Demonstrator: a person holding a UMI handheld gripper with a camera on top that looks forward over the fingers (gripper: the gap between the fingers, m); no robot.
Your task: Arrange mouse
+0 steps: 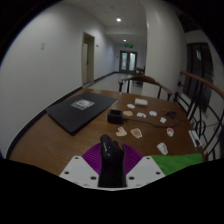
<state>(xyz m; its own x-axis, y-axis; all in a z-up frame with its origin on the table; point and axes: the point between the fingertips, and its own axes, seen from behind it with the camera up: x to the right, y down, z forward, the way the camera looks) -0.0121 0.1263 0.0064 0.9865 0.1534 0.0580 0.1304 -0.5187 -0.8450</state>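
A black mouse point(110, 160) stands upright between my fingers, its front end pointing away over the table. My gripper point(111, 162) is shut on the mouse, with the purple pads point(95, 157) pressing on both its sides. A large black mat point(80, 112) lies on the wooden table point(60, 135), ahead and to the left of the fingers. A small white item point(83, 103) lies on the mat's far part.
Several small light objects are scattered on the table ahead, such as a cream piece point(121, 131) and a white cup-like piece point(163, 147). A green sheet point(182, 160) lies at the right. A dark railing point(195, 110) stands beyond the table's right side, and a corridor runs behind.
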